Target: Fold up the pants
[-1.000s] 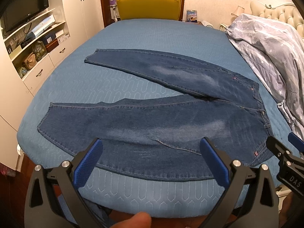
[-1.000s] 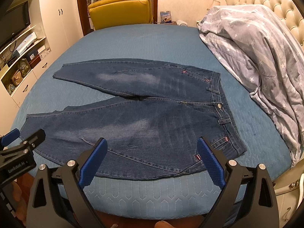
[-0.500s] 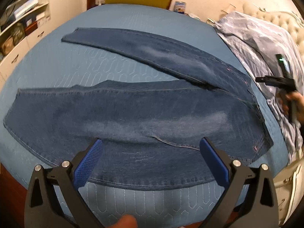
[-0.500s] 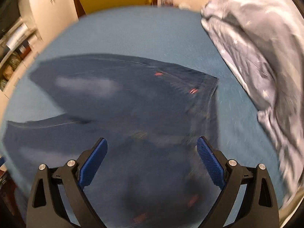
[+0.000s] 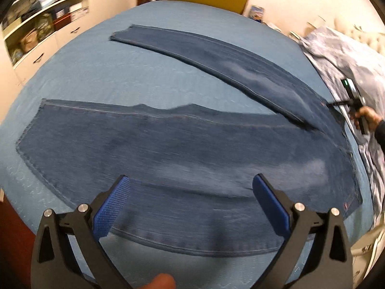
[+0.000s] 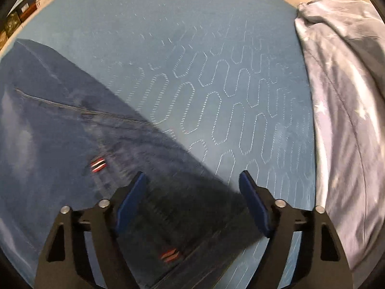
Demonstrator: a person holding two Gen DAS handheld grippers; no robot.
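Your right wrist view smears the jeans [image 6: 60,144] near the quilted blue bedspread [image 6: 216,48], so you cannot read their stitching, and the frame's left and lower edges cut them off. The grey star-print duvet [image 6: 349,96], right of the bedspread, runs off-frame. In your left wrist view, shelf items [image 5: 36,29] beyond the bedspread are too blurred to identify.

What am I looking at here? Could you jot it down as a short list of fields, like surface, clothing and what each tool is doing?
surface: blue quilted bedspread
clothing: jeans lying flat, legs spread apart
left hand-held gripper: open, above the near leg, holding nothing
right hand-held gripper: jaws closing over the waistband corner, not yet pressing on it
beside the jeans: grey star-print duvet
folding: not begun
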